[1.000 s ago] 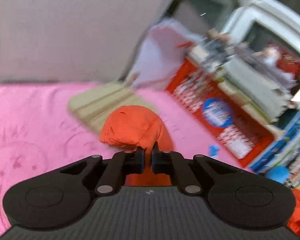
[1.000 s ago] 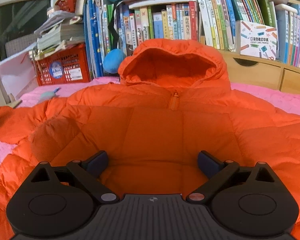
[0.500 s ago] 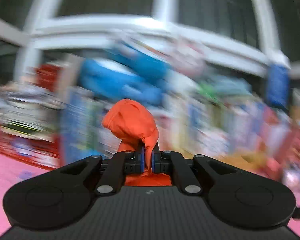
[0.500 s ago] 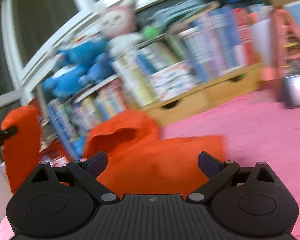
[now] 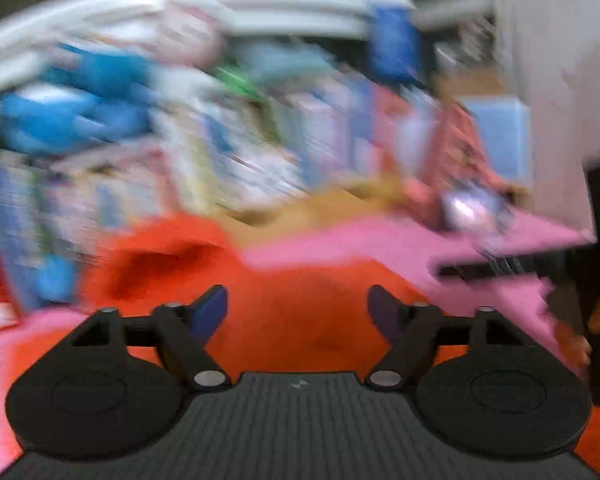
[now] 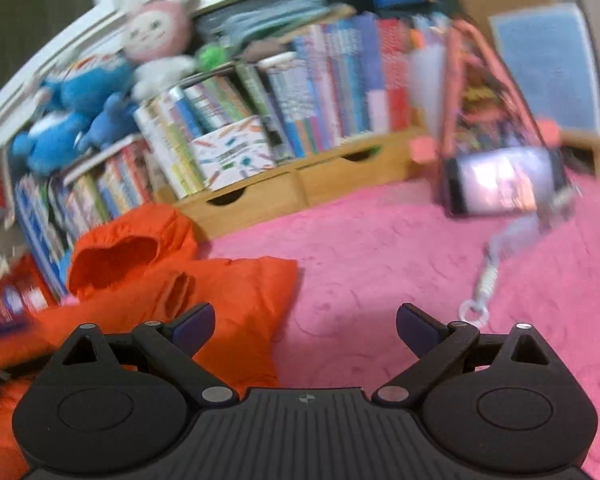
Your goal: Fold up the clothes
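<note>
Left wrist view, heavily blurred. Left hand-held gripper (image 5: 298,308): jaws opening, standing well apart, nothing pinched between them; orange fabric lies beyond and below the gap. The orange puffer jacket (image 5: 284,304) fills the lower centre of this view, hood opening (image 5: 160,268) at its left, lying on the pink blanket (image 5: 340,248).

Right wrist view, sharper. At the far left, blue plush toys (image 6: 72,120) and a pink-and-white one (image 6: 156,44) sit on the bookshelf (image 6: 284,116). The jacket (image 6: 204,292) lies below them at lower left with its hood (image 6: 120,252) up against the shelf's wooden drawers (image 6: 284,192). A sleeve cuff (image 6: 180,288) appears to lie across the chest, so one side looks already folded in. Right hand-held gripper (image 6: 304,326): jaws wide apart, empty, hovering partly over the jacket's right edge and partly over bare pink blanket (image 6: 380,248). Further right, a coiled cord with a ring (image 6: 488,276) lies on the blanket; a phone (image 6: 500,184) stands behind it.

Handling judgement: the jacket looks light, soft and puffy with a smooth shell, so likely springy and a bit slippery; folds may relax open. Best to pinch a seam, the hem or a cuff, where the fill is thin, rather than a fat quilted panel. A fold will probably need pressing flat.
</note>
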`<action>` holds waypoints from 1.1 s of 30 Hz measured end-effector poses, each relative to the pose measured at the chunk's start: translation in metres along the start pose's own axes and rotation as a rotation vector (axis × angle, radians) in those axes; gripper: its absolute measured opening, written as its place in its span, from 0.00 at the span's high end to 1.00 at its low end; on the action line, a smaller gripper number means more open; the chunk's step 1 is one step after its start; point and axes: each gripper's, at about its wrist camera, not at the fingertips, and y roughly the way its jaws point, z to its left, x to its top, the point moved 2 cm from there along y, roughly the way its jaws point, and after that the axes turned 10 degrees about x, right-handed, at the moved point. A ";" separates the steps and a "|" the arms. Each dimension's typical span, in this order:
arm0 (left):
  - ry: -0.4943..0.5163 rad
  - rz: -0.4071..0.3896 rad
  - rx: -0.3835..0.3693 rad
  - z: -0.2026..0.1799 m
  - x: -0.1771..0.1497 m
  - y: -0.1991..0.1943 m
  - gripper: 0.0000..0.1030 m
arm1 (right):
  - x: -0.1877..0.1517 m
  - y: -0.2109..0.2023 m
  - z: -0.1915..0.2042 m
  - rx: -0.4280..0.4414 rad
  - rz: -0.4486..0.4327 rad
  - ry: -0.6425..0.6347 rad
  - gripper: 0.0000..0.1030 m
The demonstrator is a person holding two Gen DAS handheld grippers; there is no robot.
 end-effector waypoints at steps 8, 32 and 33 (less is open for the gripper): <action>-0.091 0.077 0.670 0.121 -0.012 0.060 0.30 | 0.019 0.066 0.161 0.120 -0.051 -0.396 0.05; 0.083 0.414 0.602 0.117 -0.088 0.128 0.38 | -0.027 0.170 0.172 -0.074 0.186 -0.677 0.05; 0.082 0.415 0.602 0.117 -0.088 0.128 0.37 | -0.024 0.167 0.158 -0.100 0.185 -0.663 0.05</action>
